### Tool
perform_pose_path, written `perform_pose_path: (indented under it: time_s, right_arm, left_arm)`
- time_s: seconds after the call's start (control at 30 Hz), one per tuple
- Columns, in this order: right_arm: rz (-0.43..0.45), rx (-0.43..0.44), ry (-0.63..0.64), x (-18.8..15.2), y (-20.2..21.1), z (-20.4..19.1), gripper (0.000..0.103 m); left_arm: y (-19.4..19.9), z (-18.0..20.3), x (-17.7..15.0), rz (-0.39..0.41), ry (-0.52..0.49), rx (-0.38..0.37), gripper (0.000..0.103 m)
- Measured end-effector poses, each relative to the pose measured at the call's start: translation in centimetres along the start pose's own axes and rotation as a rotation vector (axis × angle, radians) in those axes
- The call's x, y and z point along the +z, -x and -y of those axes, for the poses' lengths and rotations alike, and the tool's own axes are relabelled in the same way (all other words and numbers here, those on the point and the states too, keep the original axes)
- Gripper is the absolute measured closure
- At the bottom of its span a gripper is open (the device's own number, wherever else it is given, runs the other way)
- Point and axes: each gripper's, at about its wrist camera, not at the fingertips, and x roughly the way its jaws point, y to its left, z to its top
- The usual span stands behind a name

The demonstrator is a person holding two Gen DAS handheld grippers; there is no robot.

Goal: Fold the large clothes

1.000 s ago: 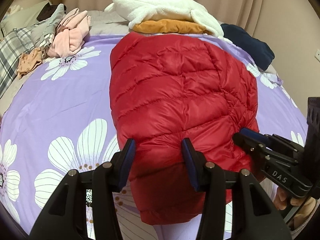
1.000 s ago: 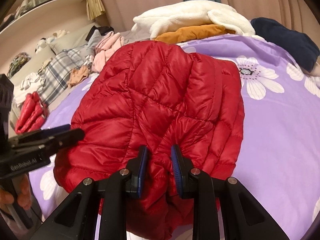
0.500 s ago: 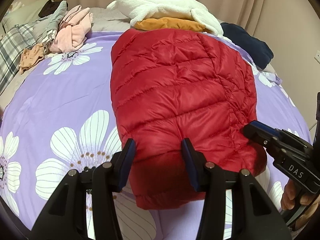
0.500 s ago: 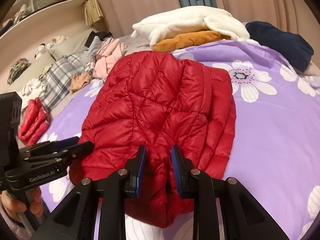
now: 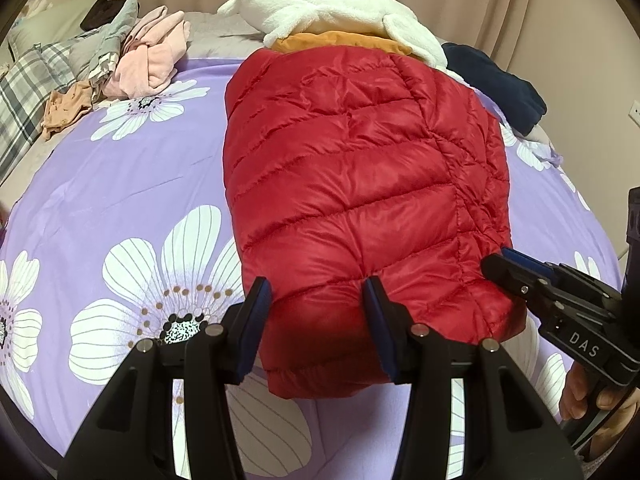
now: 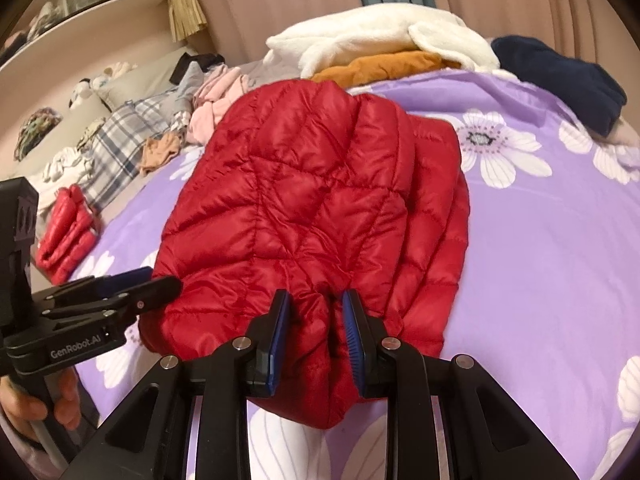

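Both grippers, left [image 5: 316, 320] and right [image 6: 314, 332], still pinch the jacket's [image 5: 360, 184] near hem, now dragged flatter across the bed [image 5: 120, 208]; another fold looks next.

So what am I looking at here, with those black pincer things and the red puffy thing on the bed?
No robot here: a person holds one pair of tongs in each hand, and each pair carries a wide-angle camera looking along its fingers. One picture is from the left tongs, the other from the right tongs; each view also shows the other pair off to the side. On the bed, with its purple flowered cover, lies a red jacket, partly folded. Both pairs grip its near edge, the right one pinching a bunched fold. Beyond it sit a white fleece on something orange, a navy garment and a pink heap.
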Motion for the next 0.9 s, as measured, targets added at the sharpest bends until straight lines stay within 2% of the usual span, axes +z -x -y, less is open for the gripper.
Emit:
perform_pose_path:
  time_s: [0.3,0.37,0.4,0.47,0.53,0.73,0.9]
  right_arm:
    - [-0.002,-0.001,-0.010,-0.8,1.4,-0.3,0.077]
    - [0.005,-0.011,-0.003,-0.9,2.1,-0.5,0.077]
    - [0.010,-0.017,0.005,-0.9,2.6,-0.7,0.076]
    - [0.022,-0.047,0.023,-0.9,3.8,-1.1,0.065]
    - [0.038,-0.065,0.037,-0.8,4.9,-1.4,0.048]
    - [0.057,-0.087,0.044,-0.4,7.2,-1.8,0.034]
    - [0.063,-0.077,0.021,-0.2,8.5,-2.1,0.021]
  left_arm:
    - [1.9,0.3,-0.8,0.008,-0.002,0.008,0.052]
    - [2.6,0.6,-1.0,0.012,-0.018,0.039,0.038]
    - [3.0,0.6,-1.0,0.013,-0.022,0.051,0.035]
    - [3.9,0.6,-1.2,0.018,-0.023,0.072,0.026]
    - [4.9,0.4,-1.3,0.024,-0.016,0.093,0.020]
    - [7.7,0.2,-1.3,0.055,-0.013,0.135,0.003]
    - [10.0,0.7,-1.5,0.091,-0.018,0.166,0.001]
